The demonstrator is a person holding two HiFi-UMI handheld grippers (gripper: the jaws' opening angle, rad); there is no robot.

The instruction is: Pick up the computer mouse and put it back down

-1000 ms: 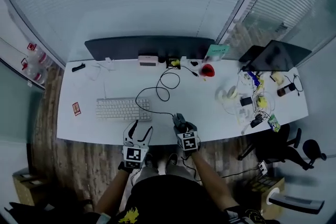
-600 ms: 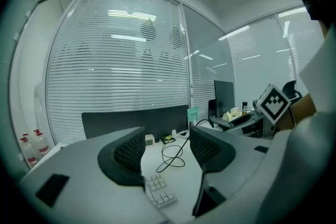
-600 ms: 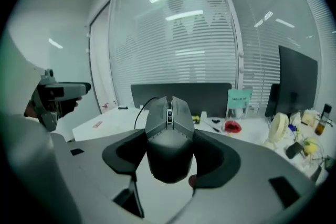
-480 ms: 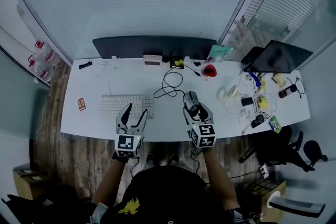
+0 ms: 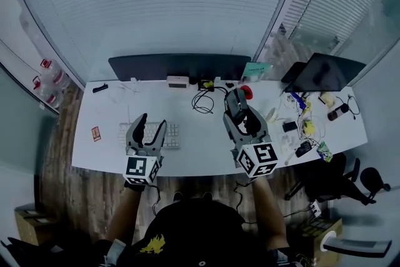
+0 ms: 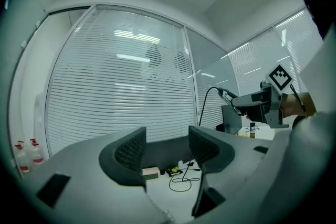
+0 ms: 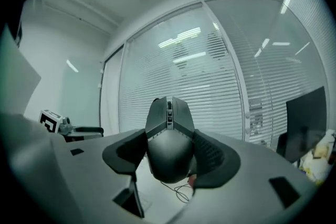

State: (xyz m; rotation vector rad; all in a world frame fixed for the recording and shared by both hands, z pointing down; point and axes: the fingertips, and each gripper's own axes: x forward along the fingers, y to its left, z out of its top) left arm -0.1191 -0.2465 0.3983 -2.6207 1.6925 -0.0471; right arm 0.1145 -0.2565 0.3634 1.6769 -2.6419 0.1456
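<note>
The dark grey computer mouse [image 7: 169, 139] hangs in the air well above the white desk [image 5: 200, 161], and my right gripper [image 7: 169, 159] is shut on its sides. From the head view the mouse [image 5: 235, 100] sits at the tip of my right gripper [image 5: 237, 110], and its black cable [image 5: 203, 100] trails down to a coil on the desk. My left gripper [image 5: 150, 125] hovers over the keyboard [image 5: 172, 132]. Its jaws are apart and closing slightly, with nothing between them [image 6: 167, 152]. The left gripper view also catches the right gripper [image 6: 257, 105] raised at the right.
A dark monitor [image 5: 181, 65] stands along the desk's back edge, with a small pink box [image 5: 177, 80] in front of it. An open laptop [image 5: 325, 72] and several small cluttered items [image 5: 305, 128] fill the desk's right end. An office chair [image 5: 340, 175] stands at the right.
My right gripper has lifted the mouse from the desk's front edge high into the air, drawing the cable up. My left gripper has also risen, from the front edge to over the keyboard.
</note>
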